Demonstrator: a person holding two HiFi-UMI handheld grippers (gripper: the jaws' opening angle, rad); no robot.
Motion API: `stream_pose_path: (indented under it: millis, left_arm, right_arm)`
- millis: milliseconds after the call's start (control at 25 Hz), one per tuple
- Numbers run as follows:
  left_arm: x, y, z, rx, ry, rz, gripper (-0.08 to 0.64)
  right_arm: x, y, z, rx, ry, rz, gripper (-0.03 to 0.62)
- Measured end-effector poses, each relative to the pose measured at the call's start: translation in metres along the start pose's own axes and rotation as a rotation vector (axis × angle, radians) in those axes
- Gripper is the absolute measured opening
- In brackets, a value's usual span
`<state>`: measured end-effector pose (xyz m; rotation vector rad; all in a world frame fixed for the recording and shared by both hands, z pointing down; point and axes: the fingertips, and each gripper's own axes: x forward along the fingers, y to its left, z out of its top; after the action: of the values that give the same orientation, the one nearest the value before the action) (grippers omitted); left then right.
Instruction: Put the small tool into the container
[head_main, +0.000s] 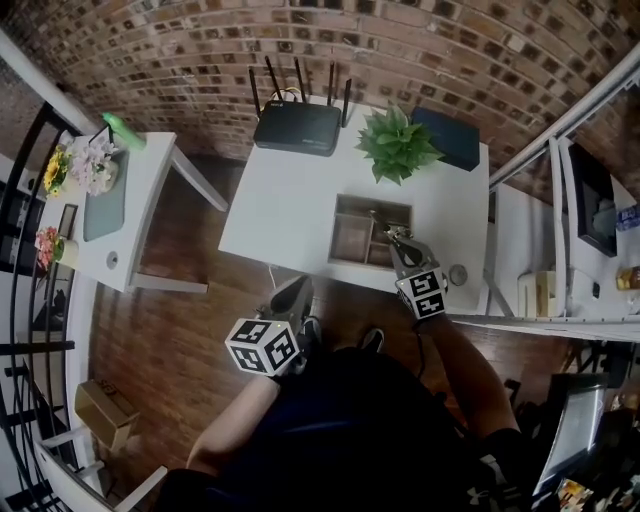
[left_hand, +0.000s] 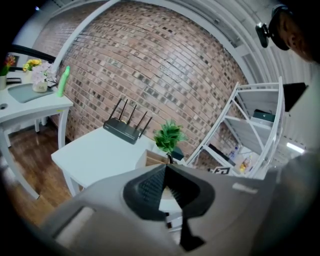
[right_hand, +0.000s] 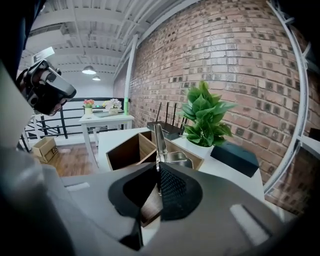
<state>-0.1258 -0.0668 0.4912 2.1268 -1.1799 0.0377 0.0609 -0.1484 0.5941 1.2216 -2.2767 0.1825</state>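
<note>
A wooden container (head_main: 372, 203) with several compartments sits on the white table (head_main: 290, 210). My right gripper (head_main: 398, 240) hangs over its right side, shut on a small metal tool (head_main: 384, 224). In the right gripper view the tool (right_hand: 159, 139) sticks up out of the gripper (right_hand: 158, 167), its tip above the container (right_hand: 127, 150). My left gripper (head_main: 293, 295) is held low at the table's near edge, close to the person's body. In the left gripper view that gripper (left_hand: 165, 168) has its tips together with nothing between them, and the container (left_hand: 151, 158) lies ahead.
At the table's far edge stand a black router (head_main: 297, 127), a green potted plant (head_main: 397, 143) and a dark box (head_main: 447, 137). A small round object (head_main: 458, 273) lies right of the container. A side table with flowers (head_main: 120, 200) is left, a metal shelf (head_main: 560, 250) right.
</note>
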Motion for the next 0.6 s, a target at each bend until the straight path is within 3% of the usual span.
stream_pose_path:
  millis: [120, 240, 400, 600]
  left_arm:
    - [-0.001, 0.003, 0.002, 0.0, -0.001, -0.024, 0.005]
    - [-0.002, 0.005, 0.001, -0.004, 0.006, -0.053, 0.005]
    - [-0.008, 0.013, -0.004, -0.01, 0.021, -0.079, 0.005]
    - [-0.015, 0.023, -0.028, -0.013, 0.085, -0.096, 0.005]
  right_arm:
    - [0.004, -0.001, -0.007, 0.0, 0.031, -0.011, 0.024]
    - [0.0, 0.002, -0.006, 0.004, 0.047, -0.025, 0.123]
    - [-0.017, 0.009, -0.02, 0.05, 0.058, -0.073, 0.16]
    - [-0.049, 0.027, -0.015, 0.156, 0.031, -0.104, 0.159]
